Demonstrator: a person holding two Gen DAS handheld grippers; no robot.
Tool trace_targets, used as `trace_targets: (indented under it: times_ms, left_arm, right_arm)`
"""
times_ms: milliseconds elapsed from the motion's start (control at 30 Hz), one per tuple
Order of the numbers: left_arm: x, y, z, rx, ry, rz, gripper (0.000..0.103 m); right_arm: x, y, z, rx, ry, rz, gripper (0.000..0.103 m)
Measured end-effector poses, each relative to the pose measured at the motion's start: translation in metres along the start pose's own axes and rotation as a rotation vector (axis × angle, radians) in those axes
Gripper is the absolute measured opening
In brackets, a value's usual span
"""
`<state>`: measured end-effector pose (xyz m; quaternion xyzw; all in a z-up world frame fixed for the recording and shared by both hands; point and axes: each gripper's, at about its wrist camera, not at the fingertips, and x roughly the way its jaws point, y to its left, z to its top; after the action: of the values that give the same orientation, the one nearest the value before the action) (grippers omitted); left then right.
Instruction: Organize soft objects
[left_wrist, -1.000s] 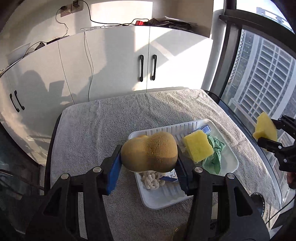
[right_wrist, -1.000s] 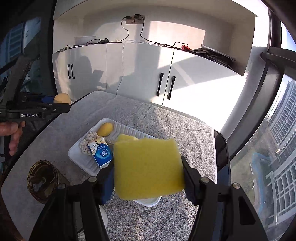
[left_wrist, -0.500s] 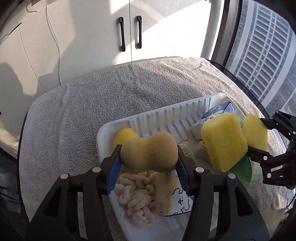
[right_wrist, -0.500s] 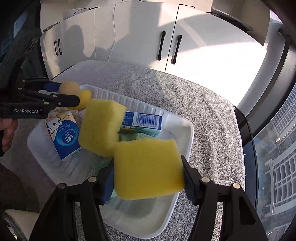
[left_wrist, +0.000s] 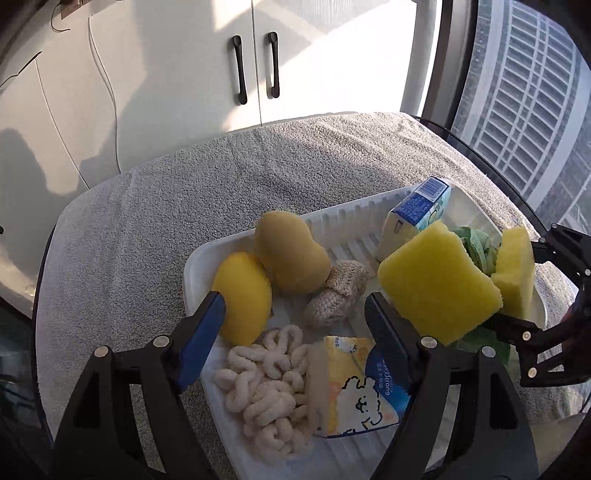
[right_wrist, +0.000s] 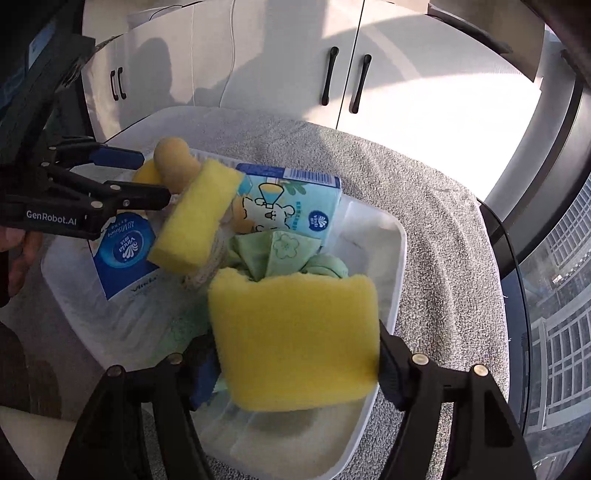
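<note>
Sponges and other soft things are crowding the white tray (left_wrist: 199, 258), which is sitting on a grey towel (left_wrist: 155, 206) in the middle of the left wrist view; at lower left of that frame the left gripper (left_wrist: 293, 330) is hanging over the tray with its blue-padded jaws spread wide and nothing between them; just past its left finger a yellow rounded sponge (left_wrist: 242, 297) is lying against a tan peanut-shaped sponge (left_wrist: 290, 254); below them a pale knotted rope (left_wrist: 266, 387) is lying beside a tissue pack (left_wrist: 354, 384); toward centre a knitted beige piece (left_wrist: 338, 291) is resting on the tray floor; further right a yellow block sponge (left_wrist: 439, 280) is leaning tilted over a green cloth (left_wrist: 476, 247), with a second tissue pack (left_wrist: 417, 214) standing behind it at upper right; at the far right edge the right gripper (left_wrist: 517, 273) is clamping another yellow sponge (right_wrist: 295, 343), which in the right wrist view is filling the lower centre, squeezed between both fingers above the tray's near corner.
</note>
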<state>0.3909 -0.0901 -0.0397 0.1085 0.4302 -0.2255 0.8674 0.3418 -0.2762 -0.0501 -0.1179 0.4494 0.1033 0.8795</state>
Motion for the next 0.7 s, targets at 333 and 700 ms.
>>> trace_targets:
  times_ms: [333,700]
  left_arm:
    - [-0.030,0.014,-0.002,-0.057,-0.082,0.043,0.103]
    - [-0.141,0.023,-0.022,-0.143,-0.285,0.179,0.103]
  right_arm:
    - [-0.015,0.000,-0.002,0.005,-0.038,-0.029,0.091]
    - [-0.089,-0.029,-0.020,0.161,-0.146,-0.101,0.101]
